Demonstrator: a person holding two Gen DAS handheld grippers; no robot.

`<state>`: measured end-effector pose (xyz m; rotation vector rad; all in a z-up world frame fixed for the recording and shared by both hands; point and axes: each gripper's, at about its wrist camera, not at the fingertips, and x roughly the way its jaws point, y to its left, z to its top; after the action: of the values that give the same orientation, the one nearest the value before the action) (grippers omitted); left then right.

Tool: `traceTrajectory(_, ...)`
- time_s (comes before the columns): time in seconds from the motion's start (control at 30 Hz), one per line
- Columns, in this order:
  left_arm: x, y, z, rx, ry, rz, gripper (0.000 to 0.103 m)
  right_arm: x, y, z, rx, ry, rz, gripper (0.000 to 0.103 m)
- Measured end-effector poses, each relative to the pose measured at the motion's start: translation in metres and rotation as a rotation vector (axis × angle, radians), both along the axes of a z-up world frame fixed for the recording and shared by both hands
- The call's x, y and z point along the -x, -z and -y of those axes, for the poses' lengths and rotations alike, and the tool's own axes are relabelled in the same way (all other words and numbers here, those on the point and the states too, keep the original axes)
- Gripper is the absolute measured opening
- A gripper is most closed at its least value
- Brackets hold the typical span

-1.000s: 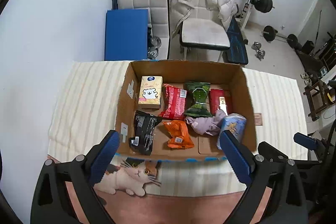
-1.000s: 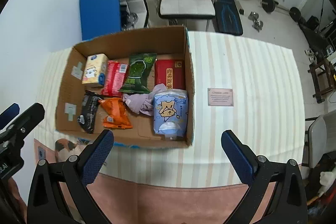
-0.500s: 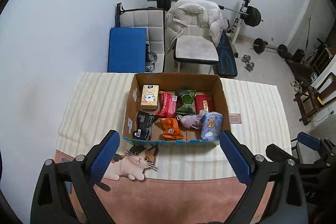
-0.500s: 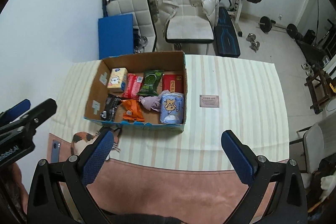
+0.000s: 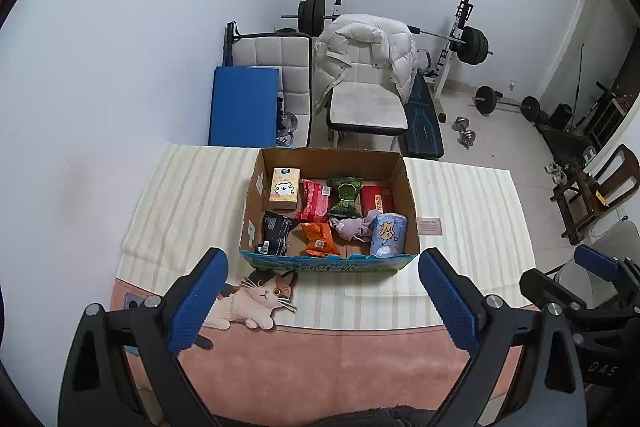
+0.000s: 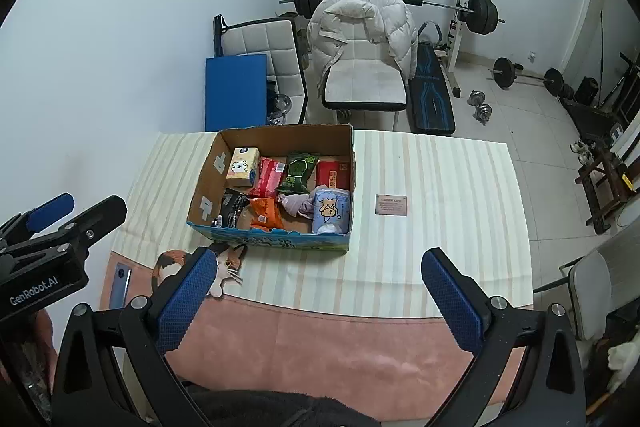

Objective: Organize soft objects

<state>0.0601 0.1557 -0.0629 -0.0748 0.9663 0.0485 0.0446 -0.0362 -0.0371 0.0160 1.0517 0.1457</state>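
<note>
A cardboard box (image 5: 412,203) (image 6: 206,183) stands on the striped table and holds several soft packets: a yellow tissue pack (image 5: 285,189), a red pack (image 5: 314,201), a green packet (image 5: 345,195), a red box (image 5: 377,198), a black packet (image 5: 274,231), an orange packet (image 5: 319,238), a lilac cloth (image 5: 354,229) and a blue tissue pack (image 5: 387,233) (image 6: 331,209). My left gripper (image 5: 322,301) is open and empty, well back from the box. My right gripper (image 6: 320,299) is open and empty, also far back; the left gripper's body (image 6: 52,247) shows at its left.
A small card (image 6: 391,205) lies on the table right of the box. A cat-print mat (image 5: 260,297) covers the near table edge, with a phone (image 6: 120,285) at its left. Chairs, a blue pad (image 5: 244,105) and weights stand behind the table.
Both grippers have pulled back and up from the box, which now looks much smaller. Both stay open and empty. The box contents have not moved.
</note>
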Motion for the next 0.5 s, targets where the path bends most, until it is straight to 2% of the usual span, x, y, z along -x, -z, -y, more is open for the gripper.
traceTrajectory(0.27,0.0,-0.003,0.0,-0.016,-0.023,0.02,0.098,0.004,-0.019,0.007,0.039,0.035,0.078,0.103)
traceTrajectory(0.5,-0.001,-0.003,-0.001,-0.03,-0.036,0.034,0.098,0.0,-0.023,0.01,0.045,0.05,0.101,0.103)
